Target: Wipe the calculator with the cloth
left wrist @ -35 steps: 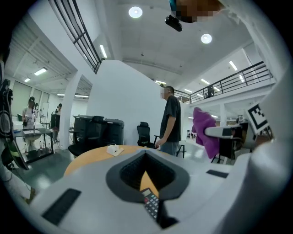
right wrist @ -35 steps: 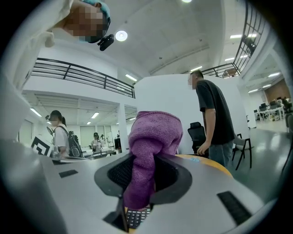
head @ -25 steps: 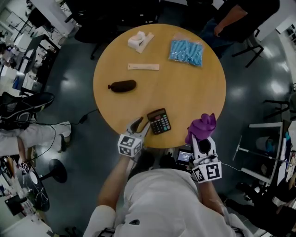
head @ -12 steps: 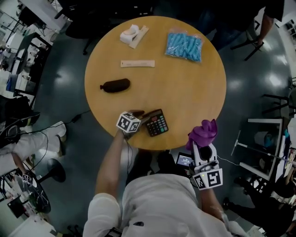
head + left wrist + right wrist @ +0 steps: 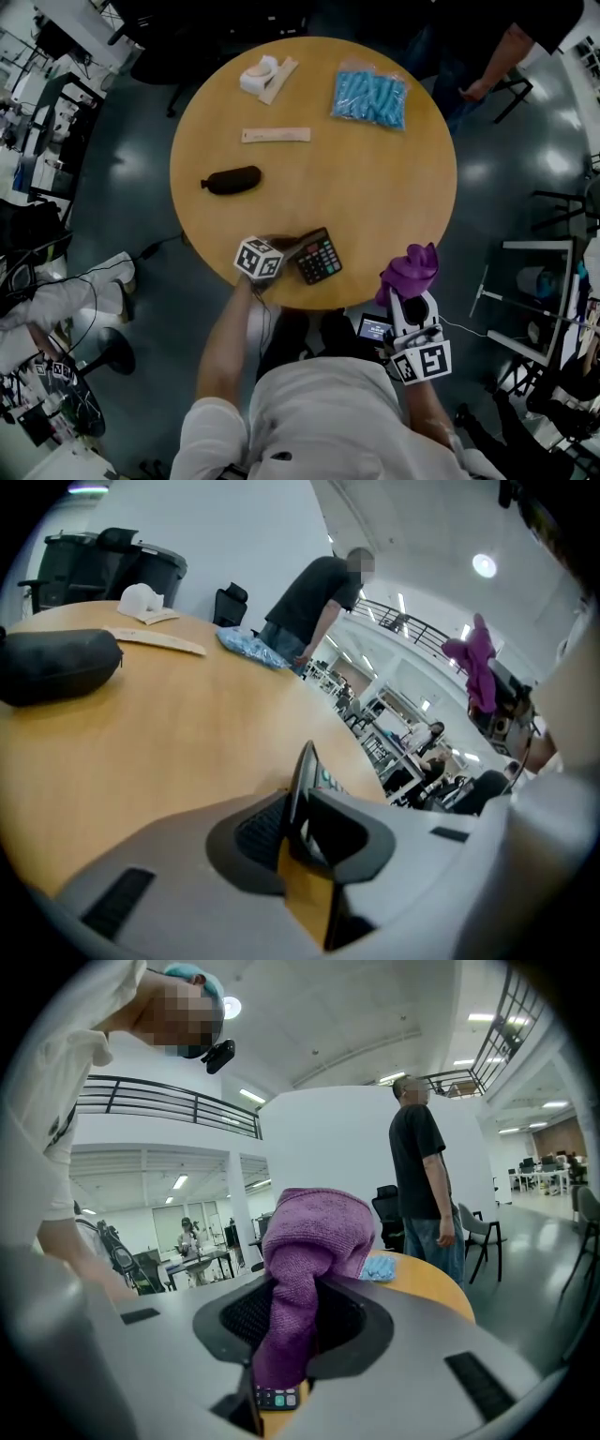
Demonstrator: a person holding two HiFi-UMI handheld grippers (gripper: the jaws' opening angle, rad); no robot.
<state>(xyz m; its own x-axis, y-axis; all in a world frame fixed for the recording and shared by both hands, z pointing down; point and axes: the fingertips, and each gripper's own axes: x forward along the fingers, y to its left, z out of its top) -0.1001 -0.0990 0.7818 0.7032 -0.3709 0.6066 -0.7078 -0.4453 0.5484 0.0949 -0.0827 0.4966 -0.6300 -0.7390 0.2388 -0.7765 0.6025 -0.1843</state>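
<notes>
A black calculator (image 5: 319, 257) lies near the round wooden table's (image 5: 375, 178) front edge. My left gripper (image 5: 292, 247) reaches it from the left. Its jaws have just been closing, and they are now shut on the calculator's near edge (image 5: 302, 785), which stands as a thin dark plate between the pads. My right gripper (image 5: 409, 283) hovers off the table's front right rim, shut on a bunched purple cloth (image 5: 410, 266). In the right gripper view the cloth (image 5: 305, 1260) bulges up out of the jaws and hides most of what lies beyond.
On the table are a black pouch (image 5: 232, 180), a pale wooden strip (image 5: 276, 135), a bag of blue pieces (image 5: 371, 97) and a white roll on a card (image 5: 260, 73). A person (image 5: 511, 42) stands beyond the far right rim. Chairs and desks ring the table.
My left gripper has come down from the table's front rim onto the tabletop, tipped downward, and closed on the calculator's left edge. The right gripper with the cloth has hardly moved.
</notes>
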